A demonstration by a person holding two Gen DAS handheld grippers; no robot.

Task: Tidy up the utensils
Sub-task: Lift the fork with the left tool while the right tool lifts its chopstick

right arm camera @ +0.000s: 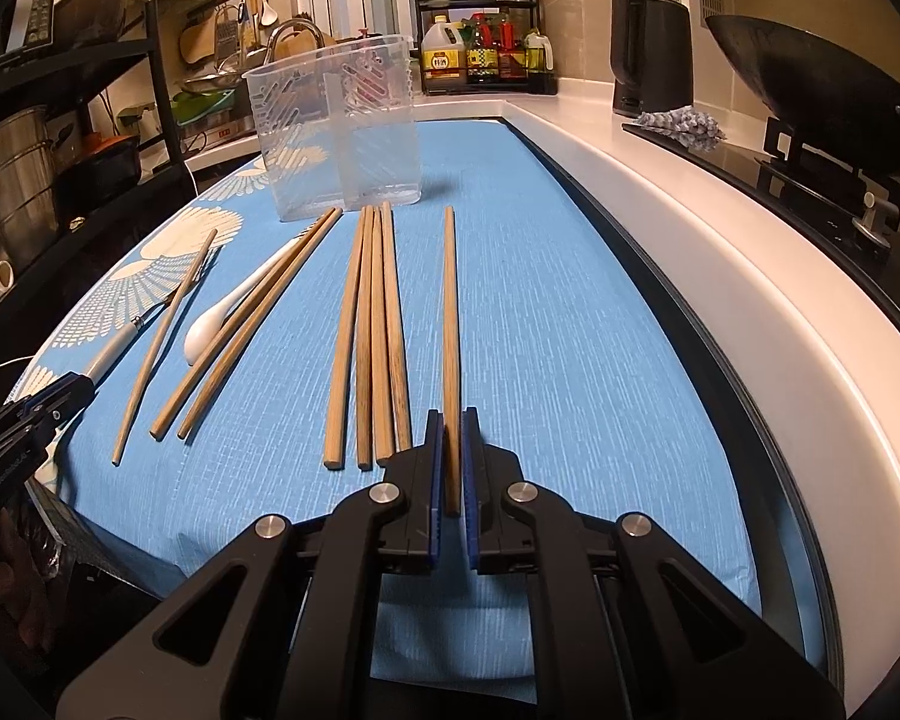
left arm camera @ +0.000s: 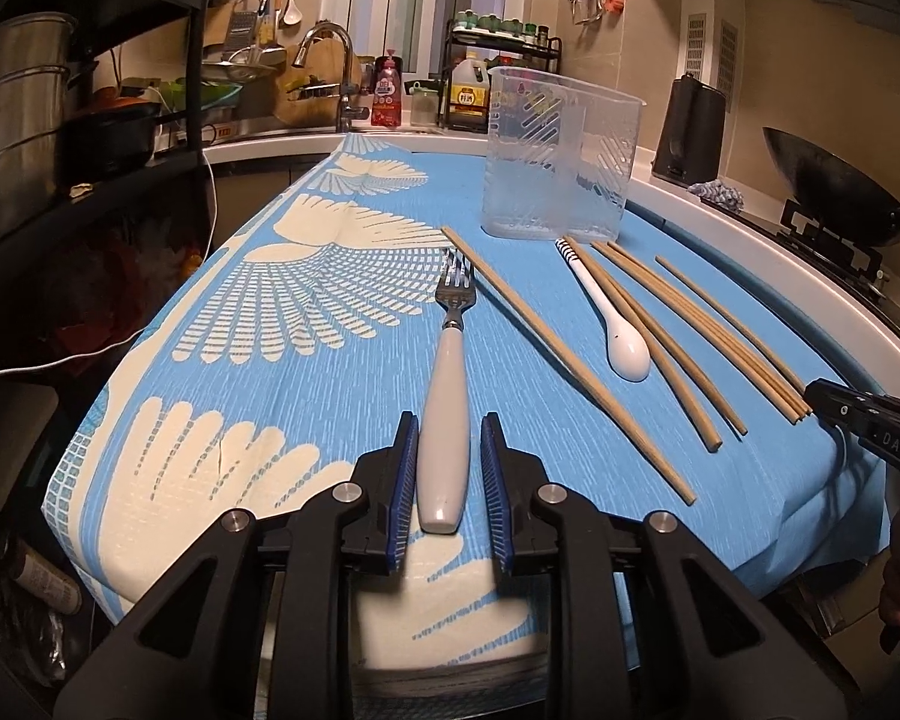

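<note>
A fork [left arm camera: 447,372] with a white handle lies on the blue patterned cloth [left arm camera: 330,396]. Its handle sits between the pads of my left gripper [left arm camera: 448,420], which is open, with a slim gap beside the handle. My right gripper [right arm camera: 450,420] is shut on the near end of a single wooden chopstick [right arm camera: 449,312] that rests on the cloth. Three more chopsticks [right arm camera: 372,330] lie just left of it. Further left are a pair [right arm camera: 252,318], a white spoon [right arm camera: 222,312] and one chopstick [right arm camera: 162,348] beside the fork. A clear plastic holder [right arm camera: 342,138] stands upright behind them.
A white counter rim [right arm camera: 720,276] runs along the cloth's right side, with a wok on a stove [right arm camera: 810,96] and a black kettle [right arm camera: 648,48] beyond it. A dark rack with metal pots [left arm camera: 24,108] stands to the left. A faucet [left arm camera: 336,60] and bottles are at the back.
</note>
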